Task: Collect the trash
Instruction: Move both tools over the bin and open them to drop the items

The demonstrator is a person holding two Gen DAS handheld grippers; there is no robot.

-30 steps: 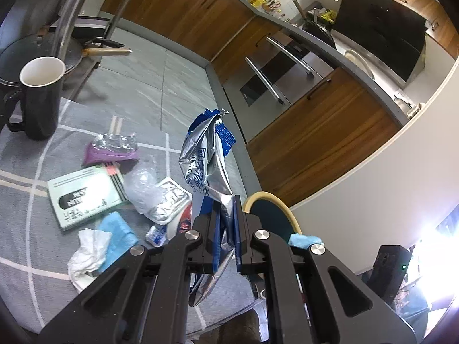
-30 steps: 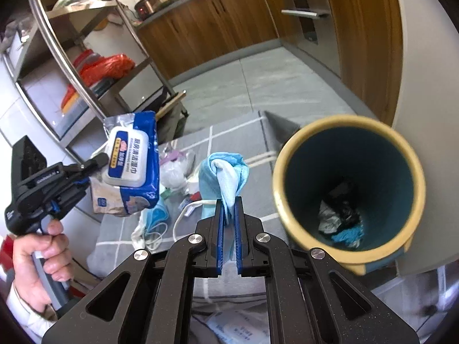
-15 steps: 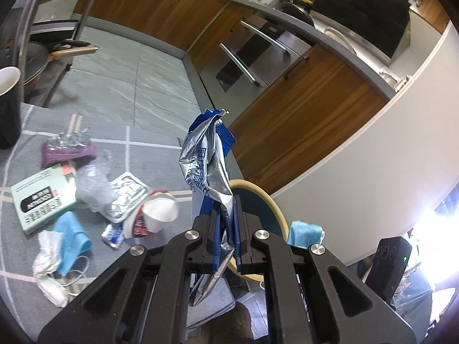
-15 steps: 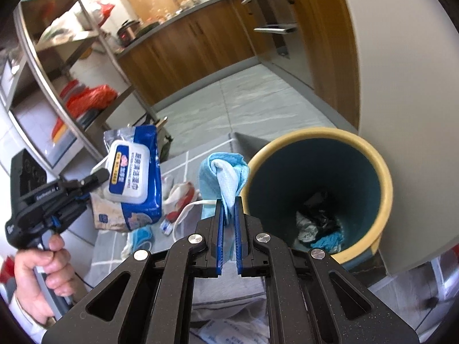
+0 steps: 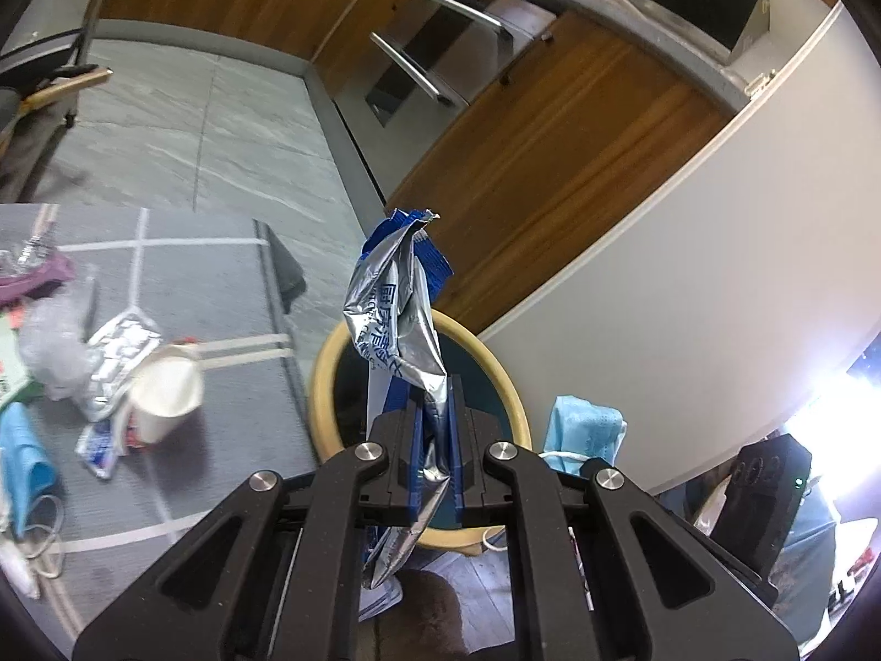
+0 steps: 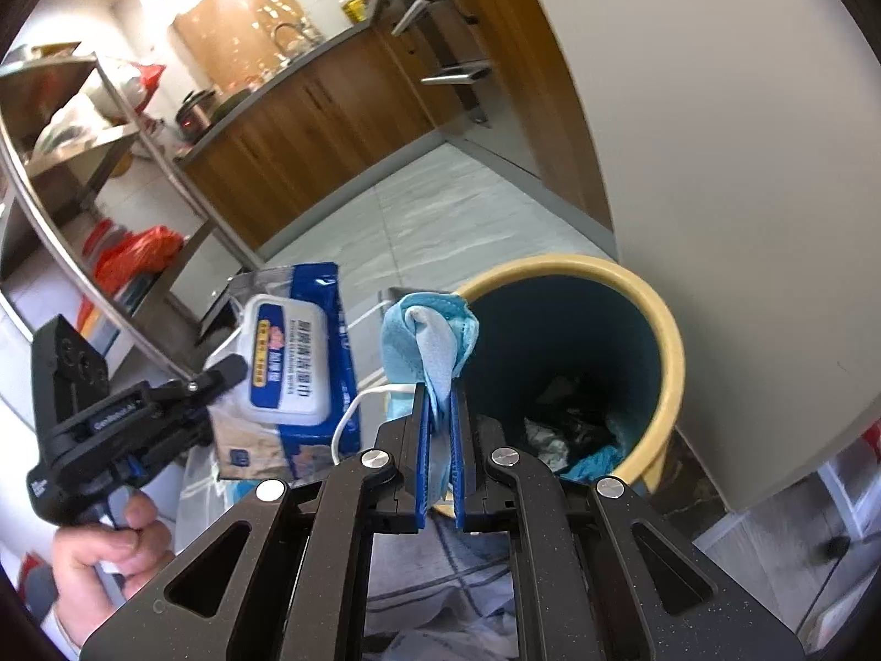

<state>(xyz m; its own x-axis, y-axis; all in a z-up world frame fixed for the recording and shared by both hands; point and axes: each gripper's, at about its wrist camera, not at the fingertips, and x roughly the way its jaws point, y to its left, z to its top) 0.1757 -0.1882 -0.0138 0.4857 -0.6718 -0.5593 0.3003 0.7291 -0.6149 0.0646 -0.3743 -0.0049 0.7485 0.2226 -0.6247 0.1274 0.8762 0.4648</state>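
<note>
The kitchen floor and the wood cabinet fronts fill the background, and beside me the grey-clothed tabletop (image 5: pixel 220 275) carries the remaining litter. Over the last second both my views have swung off that litter and toward the bin (image 6: pixel 669 363), the yellow-rimmed, teal-lined one standing by the white wall; a second ago only a slice of its rim showed under my left gripper (image 5: pixel 435 435), and now its mouth sits right beneath those fingers. The left gripper is clamped on the crumpled wet-wipe packet (image 5: pixel 393 303), silver inside and blue outside, which now hangs over the bin's near rim. My right gripper (image 6: pixel 440 435) is clamped on a light blue face mask (image 6: pixel 429 330), its white ear loop trailing left, and the bin opening has grown larger in that view, with the mask now just at the left edge of the rim. Some trash already lies at the bottom. I judge both loads are in the carry-to-drop phase, close to release; the packet looks nearly placed, the mask needs a little more travel rightward. On the tabletop a tipped paper cup (image 5: pixel 165 385), a foil wrapper (image 5: pixel 118 352), clear plastic (image 5: pixel 49 341) and another blue mask (image 5: pixel 25 457) wait, so several more trips remain.
</note>
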